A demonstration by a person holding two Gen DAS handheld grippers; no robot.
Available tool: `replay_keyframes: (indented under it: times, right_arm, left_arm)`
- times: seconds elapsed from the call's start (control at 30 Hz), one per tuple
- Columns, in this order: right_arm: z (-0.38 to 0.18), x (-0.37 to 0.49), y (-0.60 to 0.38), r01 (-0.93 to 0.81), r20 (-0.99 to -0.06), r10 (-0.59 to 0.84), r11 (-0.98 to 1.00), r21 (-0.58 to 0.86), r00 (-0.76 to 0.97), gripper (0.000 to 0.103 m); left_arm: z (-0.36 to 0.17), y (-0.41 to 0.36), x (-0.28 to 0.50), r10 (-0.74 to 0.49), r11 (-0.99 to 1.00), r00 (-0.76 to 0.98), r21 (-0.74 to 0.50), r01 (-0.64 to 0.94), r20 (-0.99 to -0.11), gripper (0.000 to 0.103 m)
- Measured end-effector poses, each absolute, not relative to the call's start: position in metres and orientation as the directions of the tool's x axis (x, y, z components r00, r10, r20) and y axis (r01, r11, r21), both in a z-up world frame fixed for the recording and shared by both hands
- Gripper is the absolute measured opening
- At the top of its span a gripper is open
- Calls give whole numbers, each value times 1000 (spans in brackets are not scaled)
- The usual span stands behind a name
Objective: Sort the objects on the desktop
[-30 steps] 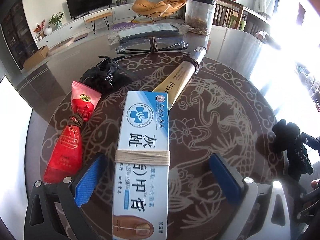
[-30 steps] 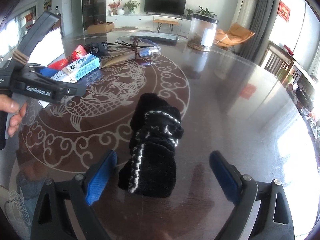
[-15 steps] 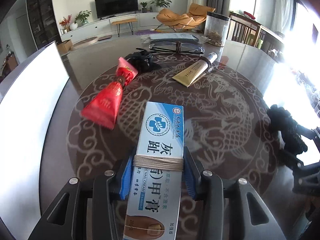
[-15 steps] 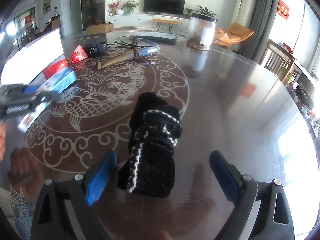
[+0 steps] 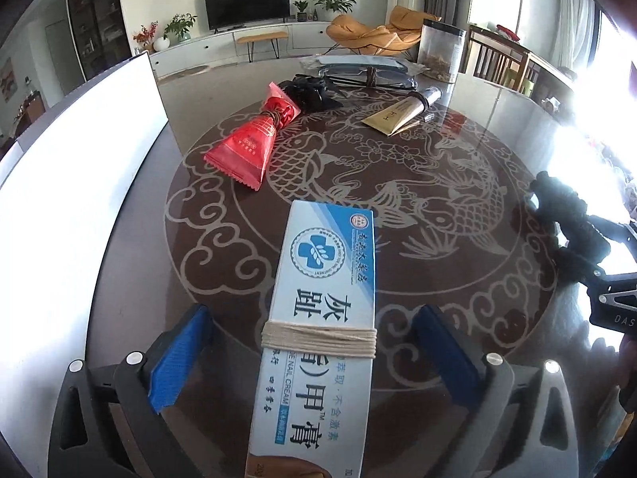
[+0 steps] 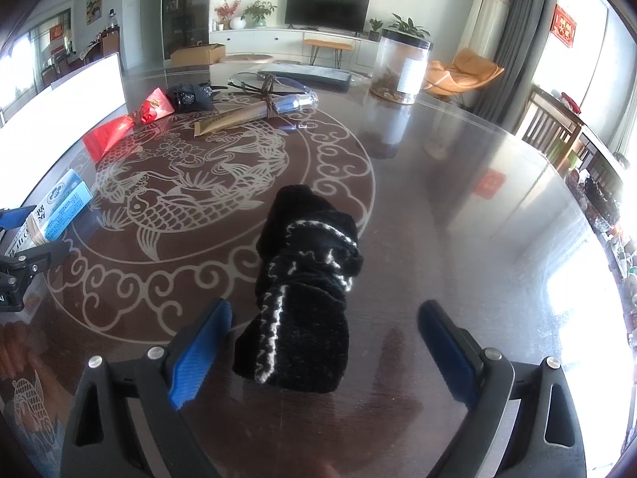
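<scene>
In your left wrist view, the left gripper (image 5: 312,362) is opening, its blue pads clear of the nail cream box (image 5: 318,342) that lies between them on the table (image 5: 131,263), nearer you than the red packet (image 5: 249,147). Back straight off so neither pad nudges the box askew. In your right wrist view, the right gripper (image 6: 322,352) stands wide around the black sock roll (image 6: 304,298), pads apart from it; centre on the roll before you close.
</scene>
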State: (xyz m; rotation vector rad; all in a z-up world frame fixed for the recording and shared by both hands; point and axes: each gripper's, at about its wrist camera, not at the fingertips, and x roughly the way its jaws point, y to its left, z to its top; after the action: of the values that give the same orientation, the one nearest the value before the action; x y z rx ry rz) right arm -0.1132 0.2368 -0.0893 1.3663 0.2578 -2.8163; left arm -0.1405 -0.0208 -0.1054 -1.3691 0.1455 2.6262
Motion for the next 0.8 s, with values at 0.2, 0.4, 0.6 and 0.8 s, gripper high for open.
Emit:
replay_keyframes:
  times: [0.2,0.4,0.6,0.8]
  right_arm:
    - [-89,-113,237,72,-781,68,-987,-143,-620,95]
    - [-89,-114,236,72,-777,78,-985,-156,-624,95]
    - [-90,-115,240,69,-788,54,-990,-122,-613,95]
    - [-89,-114,237,67,-783,69,-988,-140,-618,96]
  left_arm:
    - [-106,-21,-145,144,-969,-560,0,-249,-816,103]
    - [-105,-23,-161,146,-968,-559,0,-253,-816,103]
    - [-105,-23,-161,146,-968,-559,0,-253,-816,103]
    - [-105,-23,-161,146,-968,-559,0,-253,-816,103]
